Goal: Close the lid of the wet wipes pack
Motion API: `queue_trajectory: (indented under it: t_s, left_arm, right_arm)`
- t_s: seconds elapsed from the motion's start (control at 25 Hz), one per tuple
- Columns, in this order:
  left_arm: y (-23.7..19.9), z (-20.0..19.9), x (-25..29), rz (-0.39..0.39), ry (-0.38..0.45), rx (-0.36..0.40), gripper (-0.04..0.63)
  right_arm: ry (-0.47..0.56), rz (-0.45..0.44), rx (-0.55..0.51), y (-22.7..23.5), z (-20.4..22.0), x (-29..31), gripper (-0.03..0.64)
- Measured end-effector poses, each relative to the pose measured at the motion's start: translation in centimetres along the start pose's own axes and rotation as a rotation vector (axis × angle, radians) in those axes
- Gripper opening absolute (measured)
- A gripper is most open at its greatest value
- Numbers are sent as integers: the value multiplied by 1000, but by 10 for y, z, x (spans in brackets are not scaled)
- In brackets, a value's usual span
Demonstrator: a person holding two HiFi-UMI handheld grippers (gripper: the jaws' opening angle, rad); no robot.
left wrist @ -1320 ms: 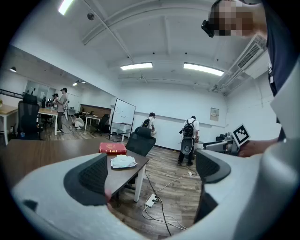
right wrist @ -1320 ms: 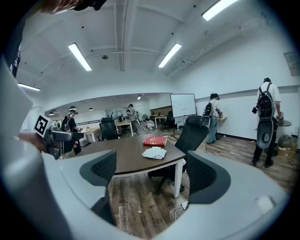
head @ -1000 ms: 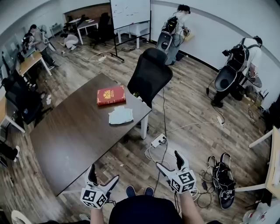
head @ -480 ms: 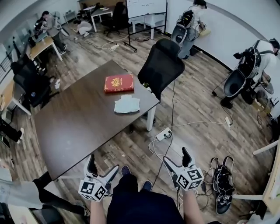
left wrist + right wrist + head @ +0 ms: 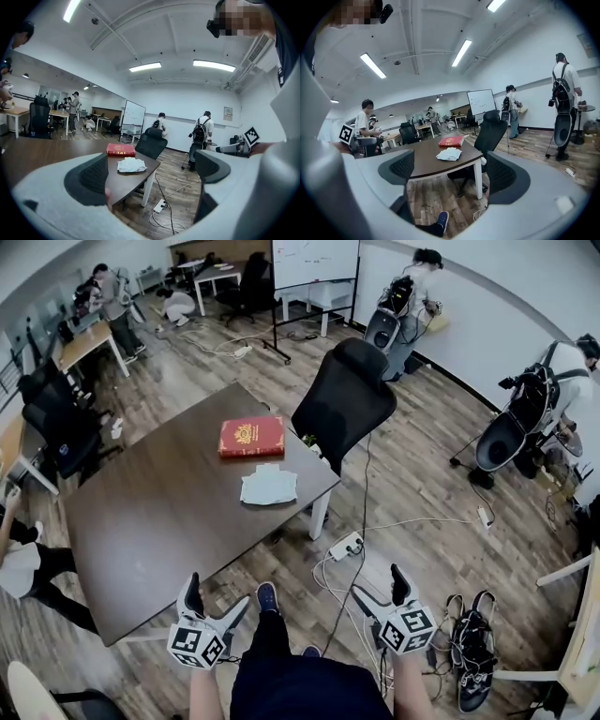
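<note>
1. The left hand-held gripper [image 5: 217,594] is held low in front of the person. Its jaws stand wide apart with nothing between them.
2. The right hand-held gripper [image 5: 377,582] has just been opening and now gapes as wide as it goes. It too is empty; past its jaws its own view shows only floor and the bench [image 5: 159,521].
3. The wet wipes pack [image 5: 268,485] lies well ahead of both hand-held grippers, at the far end of the bench. It sits just this side of a red book [image 5: 251,437], and an office chair [image 5: 342,404] stands beyond that corner.
4. From here the pack reads only as a pale, crumpled shape. Its lid is too small to make out, so I cannot tell how far open it is.
5. Judged from this, the step in hand is the approach: neither hand-held gripper is near the pack and nothing has been touched.
6. The next move likely calls for bringing both hand-held grippers forward over the bench, one to steady the soft pack and the other to press the lid flat without sliding the pack toward the book.
</note>
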State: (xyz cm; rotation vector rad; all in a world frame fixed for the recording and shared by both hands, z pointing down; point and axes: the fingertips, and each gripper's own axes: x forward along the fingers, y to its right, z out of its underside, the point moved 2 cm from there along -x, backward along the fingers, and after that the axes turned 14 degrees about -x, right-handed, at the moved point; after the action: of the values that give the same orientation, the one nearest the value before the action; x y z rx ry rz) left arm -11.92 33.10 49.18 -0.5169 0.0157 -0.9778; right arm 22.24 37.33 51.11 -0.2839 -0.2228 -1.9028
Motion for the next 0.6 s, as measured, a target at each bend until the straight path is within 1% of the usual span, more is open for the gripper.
queue_trajectory:
  t_s: [0.2,0.6]
  left_arm:
    - [-29,-12,36,15,-14,-16,571]
    - [-77,-44,103,52,-37,-48,571]
  right_arm:
    - [-11,-4,-3,1,-9,39,492]
    - [-29,-55,9,-3,-41,129,492]
